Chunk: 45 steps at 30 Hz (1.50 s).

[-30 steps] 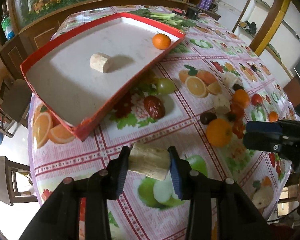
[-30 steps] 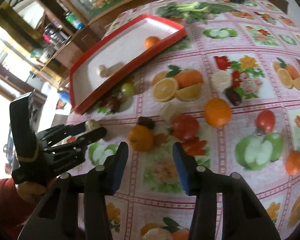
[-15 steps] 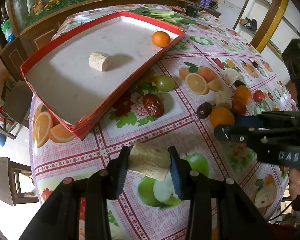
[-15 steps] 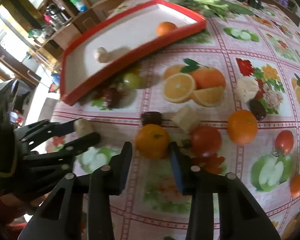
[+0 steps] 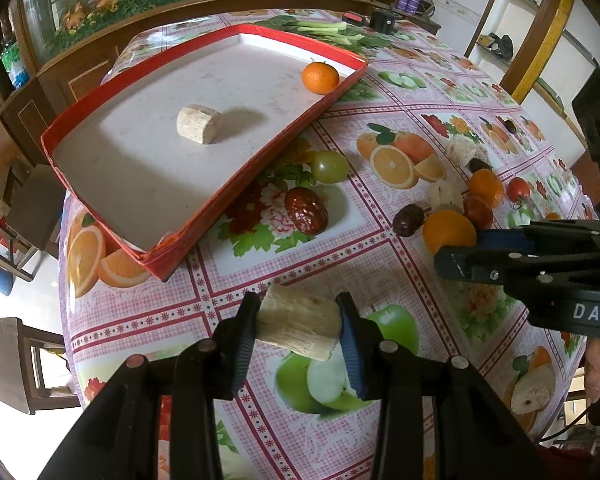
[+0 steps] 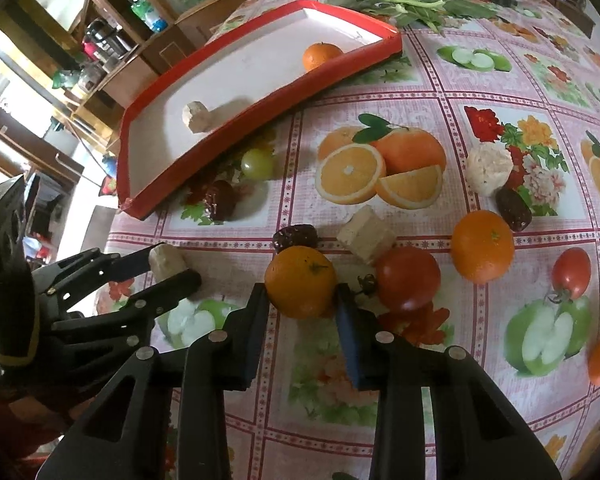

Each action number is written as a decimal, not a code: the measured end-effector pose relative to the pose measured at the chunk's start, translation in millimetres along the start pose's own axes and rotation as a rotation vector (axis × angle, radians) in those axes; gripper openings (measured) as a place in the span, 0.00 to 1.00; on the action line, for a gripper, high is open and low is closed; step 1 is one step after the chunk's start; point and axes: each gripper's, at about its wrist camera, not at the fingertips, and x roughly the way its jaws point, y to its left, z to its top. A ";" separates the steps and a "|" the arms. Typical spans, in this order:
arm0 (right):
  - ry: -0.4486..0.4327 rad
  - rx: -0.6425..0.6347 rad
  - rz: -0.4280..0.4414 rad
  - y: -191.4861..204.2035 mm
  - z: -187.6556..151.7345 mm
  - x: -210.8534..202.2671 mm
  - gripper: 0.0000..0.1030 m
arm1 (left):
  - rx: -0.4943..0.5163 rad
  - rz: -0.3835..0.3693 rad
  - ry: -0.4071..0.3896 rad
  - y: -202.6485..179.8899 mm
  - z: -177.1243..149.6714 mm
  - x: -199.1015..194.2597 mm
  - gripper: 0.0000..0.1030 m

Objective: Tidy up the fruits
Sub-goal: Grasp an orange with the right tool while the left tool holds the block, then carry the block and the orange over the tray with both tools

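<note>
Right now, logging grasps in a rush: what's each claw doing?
Left claw: shut on the pale sugarcane chunk.
Right claw: open around the orange, not yet clamped.

The table (image 6: 480,92) wears a fruit-print cloth — beside the red tray (image 6: 260,108) lie a green grape (image 6: 257,163), dates, oranges, tomatoes.

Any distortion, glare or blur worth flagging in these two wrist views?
Left wrist: fisheye bows the red-rimmed white tray; sharp, with a soft shadow beside the pale fibrous cut chunk. Right wrist: same bowing, blown-out window at far left, edges soft.
</note>
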 end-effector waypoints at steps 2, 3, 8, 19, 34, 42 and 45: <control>-0.004 -0.003 0.000 0.6 -1.0 -2.5 0.31 | -0.003 -0.001 -0.007 -0.1 -0.2 -0.7 0.40; -0.006 -0.003 0.002 1.2 -0.8 -4.0 0.31 | -0.008 -0.004 -0.013 0.7 -0.1 -1.8 0.40; -0.031 -0.005 0.016 1.6 1.5 -17.7 0.31 | -0.040 -0.037 -0.038 5.3 3.6 -12.9 0.40; -0.079 -0.012 0.025 8.3 14.4 -38.0 0.31 | -0.095 -0.094 -0.114 16.5 18.6 -45.8 0.39; -0.157 -0.058 0.012 25.2 61.5 -43.8 0.31 | -0.174 -0.044 -0.163 46.5 64.4 -48.9 0.39; -0.172 -0.087 0.003 37.4 85.6 -35.5 0.31 | -0.210 -0.003 -0.148 65.2 76.9 -38.3 0.40; -0.165 -0.099 -0.005 42.3 93.8 -28.3 0.31 | -0.227 0.001 -0.140 72.0 75.8 -35.5 0.39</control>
